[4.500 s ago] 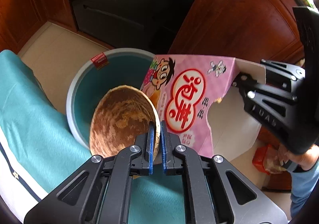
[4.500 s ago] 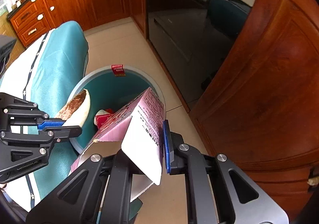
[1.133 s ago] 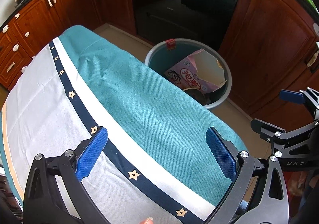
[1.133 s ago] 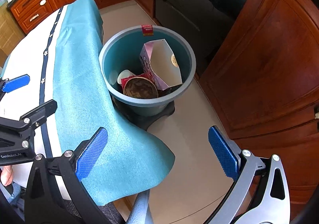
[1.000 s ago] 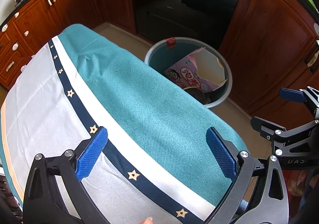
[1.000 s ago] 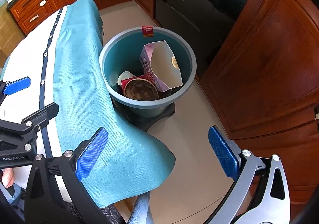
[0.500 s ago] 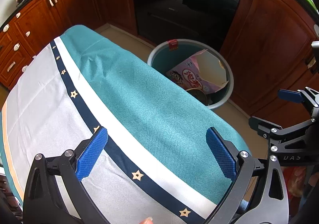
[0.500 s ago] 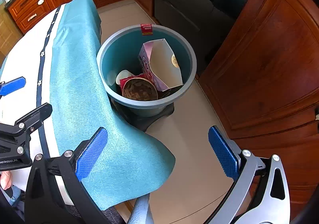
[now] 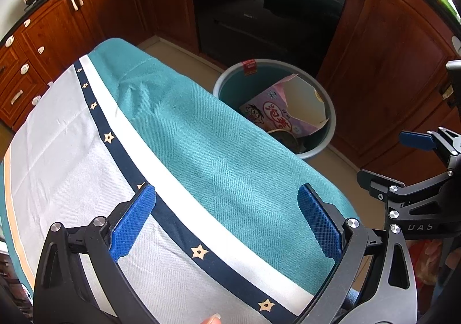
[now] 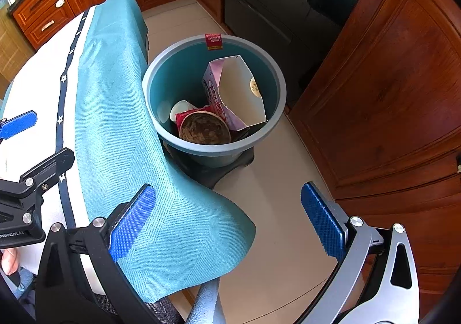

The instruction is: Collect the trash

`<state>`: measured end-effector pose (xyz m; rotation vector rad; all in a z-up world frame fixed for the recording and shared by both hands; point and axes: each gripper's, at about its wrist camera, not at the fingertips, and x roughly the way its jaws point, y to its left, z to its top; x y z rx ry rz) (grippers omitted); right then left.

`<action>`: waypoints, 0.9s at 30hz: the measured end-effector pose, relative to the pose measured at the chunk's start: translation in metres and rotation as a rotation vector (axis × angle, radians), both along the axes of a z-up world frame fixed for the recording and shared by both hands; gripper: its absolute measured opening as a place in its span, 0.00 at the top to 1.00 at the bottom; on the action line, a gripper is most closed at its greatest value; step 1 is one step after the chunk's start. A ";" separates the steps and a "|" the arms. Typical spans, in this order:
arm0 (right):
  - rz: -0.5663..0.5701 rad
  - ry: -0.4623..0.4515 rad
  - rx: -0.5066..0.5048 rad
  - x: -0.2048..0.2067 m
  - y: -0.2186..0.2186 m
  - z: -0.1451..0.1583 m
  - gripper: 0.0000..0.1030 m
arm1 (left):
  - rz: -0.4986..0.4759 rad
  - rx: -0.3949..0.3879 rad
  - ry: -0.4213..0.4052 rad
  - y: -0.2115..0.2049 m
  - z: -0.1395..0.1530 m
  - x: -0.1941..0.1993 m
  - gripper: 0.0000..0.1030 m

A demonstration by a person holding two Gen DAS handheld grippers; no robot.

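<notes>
Trash: all of it that I can see lies inside the bin (image 10: pixel 213 148), none on the tablecloth (image 9: pixel 201 151).
Pink box (image 10: pixel 222 93): leans upright in the bin with its open end up, pale inside showing; its printed face shows in my left view (image 9: pixel 276 119).
Brown bowl (image 10: pixel 204 128): lies at the bottom of the bin, just in front of the pink box and touching it.
White cup (image 10: pixel 181 108): tucked behind the bowl, partly hidden, with a red packet (image 10: pixel 184 116) beside it.
Bin: blue-grey, round, on the floor just beside the hanging edge of the tablecloth, with a red label (image 10: pixel 213 41) at its far rim.
Left gripper (image 9: pixel 227 221): mine, over the table, jaws spread wide, nothing between the blue pads (image 9: pixel 132 223).
Right gripper (image 10: pixel 229 223): mine, over the table corner and floor, jaws wide apart and empty.
Tablecloth: teal with a white band and a navy star stripe, draped over the table edge.
Background: wooden cabinets (image 10: pixel 389 93) and a dark oven (image 9: pixel 268 4) behind the bin.
</notes>
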<state>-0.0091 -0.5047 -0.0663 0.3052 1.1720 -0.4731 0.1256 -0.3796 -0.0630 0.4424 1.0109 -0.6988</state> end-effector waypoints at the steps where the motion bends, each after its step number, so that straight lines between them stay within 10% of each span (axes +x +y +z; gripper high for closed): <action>1: 0.000 -0.001 -0.002 0.000 0.001 0.000 0.05 | 0.000 0.000 -0.001 0.000 0.000 0.000 0.04; 27: 0.005 0.002 -0.006 0.000 0.005 0.001 0.05 | 0.011 -0.027 -0.027 0.006 0.007 -0.001 0.04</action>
